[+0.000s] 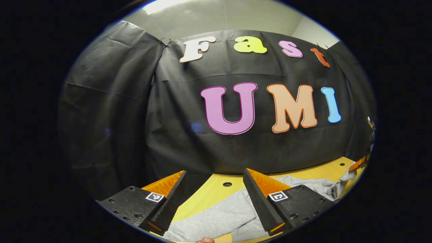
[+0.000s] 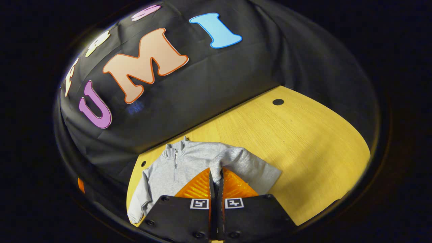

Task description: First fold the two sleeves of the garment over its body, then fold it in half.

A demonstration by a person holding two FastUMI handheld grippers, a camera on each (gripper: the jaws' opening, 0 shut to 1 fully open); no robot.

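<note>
A grey zip-neck garment [image 2: 189,162] lies on the yellow wooden table [image 2: 290,135]. In the right gripper view, my right gripper [image 2: 216,173] is shut on the garment's sleeve [image 2: 233,157], which is lifted and drawn over the body; the other sleeve [image 2: 140,199] hangs down at the left edge. In the left gripper view, my left gripper [image 1: 214,180] is open just above the grey garment [image 1: 219,216], with nothing between its fingers. The far gripper [image 1: 358,164] shows at the right edge, holding grey cloth.
The black cloth wall [image 2: 202,84] rises close behind the table's back edge. Round holes [image 2: 278,102] dot the tabletop. Bare wood stretches to the right of the garment in the right gripper view. A fingertip [image 1: 204,240] peeks in at the bottom of the left gripper view.
</note>
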